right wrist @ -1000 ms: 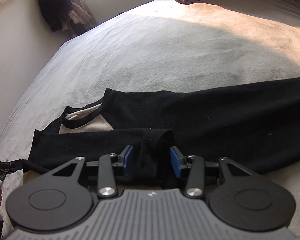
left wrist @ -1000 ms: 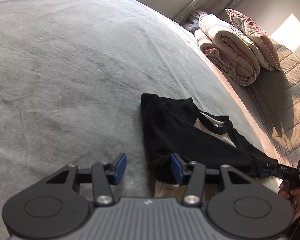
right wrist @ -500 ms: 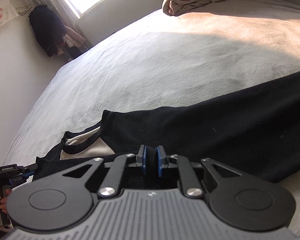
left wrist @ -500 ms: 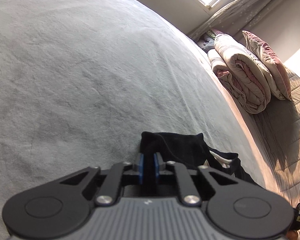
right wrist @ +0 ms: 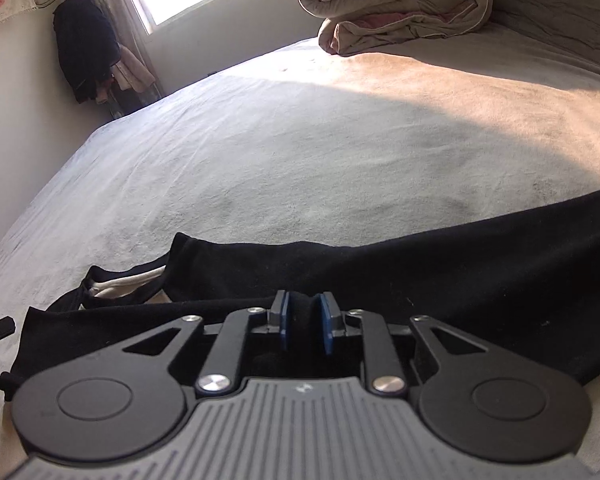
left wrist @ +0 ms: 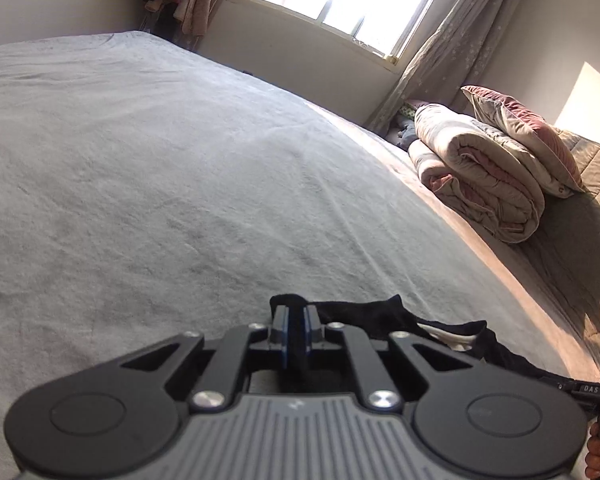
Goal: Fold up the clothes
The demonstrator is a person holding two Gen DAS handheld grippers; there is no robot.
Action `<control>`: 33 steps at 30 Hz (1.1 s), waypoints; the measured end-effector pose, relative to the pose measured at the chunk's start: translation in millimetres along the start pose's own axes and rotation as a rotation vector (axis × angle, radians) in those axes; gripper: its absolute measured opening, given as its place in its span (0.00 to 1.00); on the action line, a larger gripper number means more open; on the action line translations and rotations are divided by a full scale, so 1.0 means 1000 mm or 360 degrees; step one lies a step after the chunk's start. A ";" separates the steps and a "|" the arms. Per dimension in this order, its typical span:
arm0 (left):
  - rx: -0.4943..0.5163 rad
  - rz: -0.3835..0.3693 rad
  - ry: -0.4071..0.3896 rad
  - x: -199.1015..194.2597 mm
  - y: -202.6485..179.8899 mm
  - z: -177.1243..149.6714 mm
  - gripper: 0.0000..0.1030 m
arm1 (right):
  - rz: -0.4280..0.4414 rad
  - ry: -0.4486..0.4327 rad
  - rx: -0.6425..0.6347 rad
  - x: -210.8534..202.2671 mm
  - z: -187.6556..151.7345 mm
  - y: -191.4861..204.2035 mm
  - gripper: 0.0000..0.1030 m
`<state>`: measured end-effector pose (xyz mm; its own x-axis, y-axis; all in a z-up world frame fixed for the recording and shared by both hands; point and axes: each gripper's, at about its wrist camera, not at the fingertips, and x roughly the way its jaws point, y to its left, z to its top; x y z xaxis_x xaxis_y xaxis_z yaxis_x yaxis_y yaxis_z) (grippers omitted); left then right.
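Note:
A black garment (right wrist: 440, 276) with a white inner collar (right wrist: 128, 284) lies along the near side of a grey bed (right wrist: 300, 140). My right gripper (right wrist: 305, 320) has a thick fold of the black cloth filling the gap between its blue pads, and its jaws are opening. In the left wrist view, my left gripper (left wrist: 295, 320) is shut on a corner of the same garment (left wrist: 364, 312), which is raised a little off the sheet. The right gripper's tip (left wrist: 592, 390) and a person's hand (left wrist: 598, 444) show at the lower right there.
A rolled beige and pink duvet (left wrist: 476, 176) and a pillow (left wrist: 524, 136) sit at the head of the bed. Dark clothes (right wrist: 84, 48) hang in the corner beside the window. Wide grey sheet (left wrist: 180, 180) stretches beyond the garment.
Both grippers closed on the black cloth. Both views have tilted up towards the window, and the left one's corner has lifted. The right pads now stand wider than half a second ago.

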<state>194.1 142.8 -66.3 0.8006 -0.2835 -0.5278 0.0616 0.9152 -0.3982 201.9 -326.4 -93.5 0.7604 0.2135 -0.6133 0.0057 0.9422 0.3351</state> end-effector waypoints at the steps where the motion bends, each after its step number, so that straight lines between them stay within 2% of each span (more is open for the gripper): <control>1: 0.0046 -0.0033 0.0019 -0.004 -0.003 0.000 0.05 | 0.0011 -0.0018 -0.0019 -0.006 0.000 0.003 0.26; 4: 0.0186 -0.0131 0.0078 -0.015 -0.013 0.000 0.05 | 0.0064 -0.0047 -0.0071 -0.019 -0.003 0.014 0.26; 7: 0.0332 -0.0210 0.0207 -0.012 -0.025 -0.015 0.05 | 0.0134 -0.0019 -0.0164 -0.027 -0.013 0.034 0.26; 11: 0.0523 -0.0183 0.0372 -0.007 -0.032 -0.050 0.04 | 0.0146 0.0081 -0.0278 -0.022 -0.035 0.052 0.26; 15: 0.0620 -0.0183 0.0379 -0.018 -0.032 -0.063 0.04 | 0.0132 0.0145 -0.0274 -0.019 -0.048 0.046 0.24; 18: 0.0666 -0.0182 0.0402 -0.025 -0.036 -0.058 0.04 | 0.0095 0.0128 -0.0280 -0.026 -0.043 0.042 0.25; 20: 0.0668 -0.0194 0.0378 -0.029 -0.038 -0.053 0.04 | 0.0042 0.0081 -0.0255 -0.031 -0.036 0.037 0.30; 25: 0.0598 -0.0219 0.0279 -0.034 -0.036 -0.044 0.05 | -0.0001 -0.0003 -0.0115 -0.039 -0.018 0.017 0.32; 27: 0.0556 -0.0204 0.0250 -0.032 -0.032 -0.042 0.05 | 0.0027 -0.0012 -0.0117 -0.039 -0.017 0.021 0.32; 31: 0.0564 -0.0126 0.0295 -0.026 -0.024 -0.045 0.05 | 0.0069 0.0042 -0.0183 -0.029 -0.024 0.035 0.32; 33: 0.0615 -0.0137 0.0367 -0.026 -0.022 -0.048 0.05 | 0.0048 0.0089 -0.0209 -0.020 -0.030 0.036 0.32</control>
<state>143.0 116.4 -79.8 0.6318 -0.3795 -0.6759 0.3748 0.9128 -0.1621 167.2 -288.8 -90.8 0.7215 0.2529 -0.6445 -0.1045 0.9600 0.2598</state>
